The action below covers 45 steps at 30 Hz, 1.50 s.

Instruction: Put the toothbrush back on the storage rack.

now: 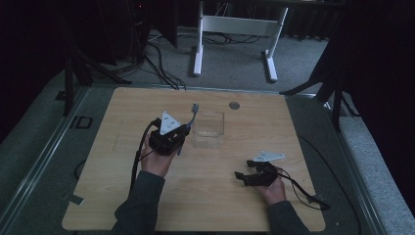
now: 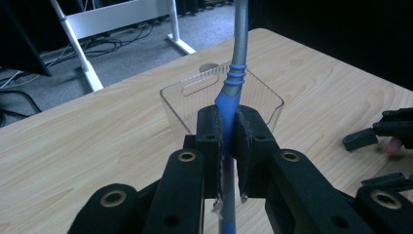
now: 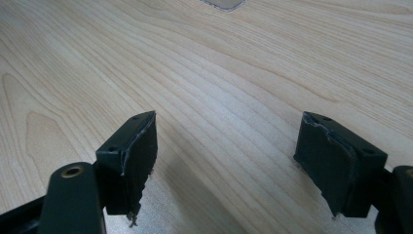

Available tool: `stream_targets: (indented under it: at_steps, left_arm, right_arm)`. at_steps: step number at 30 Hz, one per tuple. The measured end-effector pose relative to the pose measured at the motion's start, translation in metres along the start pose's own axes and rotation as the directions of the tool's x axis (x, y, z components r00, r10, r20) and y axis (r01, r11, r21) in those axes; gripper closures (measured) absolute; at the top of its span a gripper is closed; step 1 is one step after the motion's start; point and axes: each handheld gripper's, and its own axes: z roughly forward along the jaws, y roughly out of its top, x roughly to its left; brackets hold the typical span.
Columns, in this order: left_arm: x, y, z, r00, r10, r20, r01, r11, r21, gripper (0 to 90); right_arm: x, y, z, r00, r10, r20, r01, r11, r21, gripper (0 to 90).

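Blue toothbrush (image 2: 229,97) handle clamped in left gripper (image 2: 226,146) jaws

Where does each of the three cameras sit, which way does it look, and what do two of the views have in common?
High view: above the person's side, looking forward and down on the table; both forearms, left gripper and right gripper show.
Left gripper view: on the left gripper, looking along its jaws, shut on the toothbrush, toward the clear container.
Right gripper view: on the right gripper, looking down at bare wood between open jaws.
Shared: the high and left gripper views both show the toothbrush and the container.
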Motion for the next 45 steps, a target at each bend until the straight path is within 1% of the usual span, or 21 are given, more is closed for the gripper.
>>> stream_targets:
  at_steps: [3,6,11,24,35,40,41,45]
  left_arm:
    - [0.001,0.0,0.001,1.0,-0.006,0.001,0.006,1.0,-0.005,81.3]
    - [0.002,0.0,0.002,0.9998,-0.019,0.009,0.019,0.9996,-0.021,81.3]
    - [0.003,0.0,0.004,0.9997,-0.021,0.01,0.021,0.9992,-0.033,81.3]
    - [0.005,0.0,0.011,0.9989,-0.036,0.03,0.038,0.9975,-0.06,81.3]
    - [0.007,0.005,0.014,0.999,-0.033,0.032,0.035,0.9961,-0.081,81.3]
    - [0.008,0.005,0.015,0.9987,-0.039,0.035,0.041,0.9953,-0.088,81.3]
    - [0.009,0.006,0.016,0.998,-0.047,0.042,0.05,0.9944,-0.093,81.3]
    - [0.008,0.006,0.018,0.9976,-0.053,0.045,0.058,0.9933,-0.1,81.3]
  right_arm:
    - [0.0,0.0,0.0,1.0,0.0,0.0,0.0,1.0,0.0,22.8]
    - [0.0,0.0,0.0,1.0,0.0,0.0,0.0,1.0,0.0,22.8]
    - [0.0,0.0,0.0,1.0,-0.001,0.0,0.001,1.0,-0.001,22.8]
    - [0.0,0.0,0.0,1.0,0.001,-0.001,-0.001,1.0,0.0,22.8]
    - [0.0,0.0,0.0,1.0,0.001,-0.001,-0.001,1.0,-0.001,22.9]
    - [0.0,0.0,0.0,1.0,0.001,-0.001,-0.001,1.0,-0.001,22.8]
    - [0.0,0.0,0.0,1.0,0.001,-0.001,-0.001,1.0,-0.001,22.8]
    - [0.0,0.0,0.0,1.0,0.002,-0.001,-0.002,1.0,-0.001,22.9]
